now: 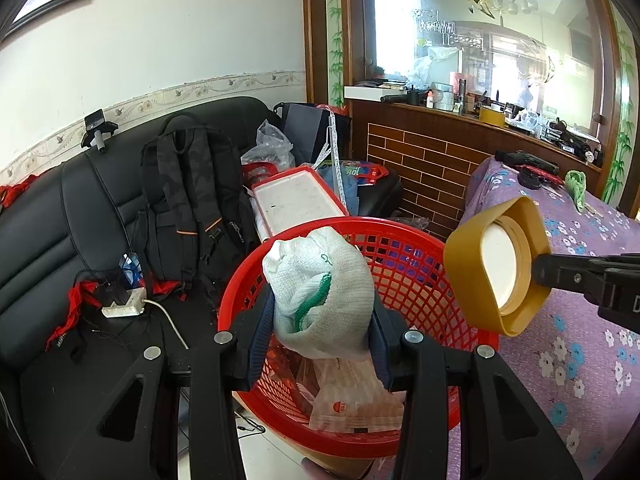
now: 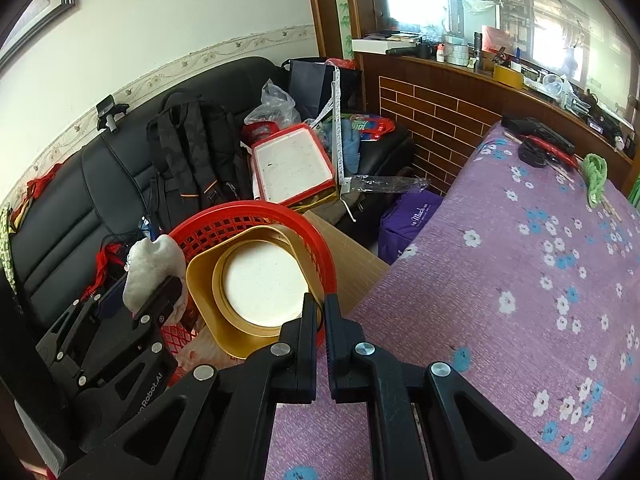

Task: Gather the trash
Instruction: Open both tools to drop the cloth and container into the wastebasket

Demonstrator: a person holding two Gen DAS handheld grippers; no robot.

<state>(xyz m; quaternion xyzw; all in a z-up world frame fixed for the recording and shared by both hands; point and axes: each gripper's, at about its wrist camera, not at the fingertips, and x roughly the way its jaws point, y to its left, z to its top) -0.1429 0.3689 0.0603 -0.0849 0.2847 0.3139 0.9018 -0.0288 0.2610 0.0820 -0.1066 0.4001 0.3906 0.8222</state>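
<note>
A red mesh basket (image 1: 408, 276) stands between the black sofa and the purple table; it also shows in the right wrist view (image 2: 236, 220). My left gripper (image 1: 320, 320) is shut on a balled white cloth with green trim (image 1: 320, 280), held over the basket; the cloth also shows in the right wrist view (image 2: 148, 268). My right gripper (image 2: 320, 312) is shut on the rim of a gold square lid with a white liner (image 2: 256, 280), held over the basket's right rim. The lid also shows in the left wrist view (image 1: 500, 264). A pinkish plastic packet (image 1: 352, 400) lies in the basket.
A black sofa (image 1: 52, 220) holds a backpack (image 1: 188, 200), a power strip (image 1: 124, 304), a red-rimmed white tray (image 1: 296, 200) and bags. A purple flowered tablecloth (image 2: 520, 280) covers the table at right, with a green cloth (image 2: 596, 176) and dark objects at its far end. A brick-patterned counter stands behind.
</note>
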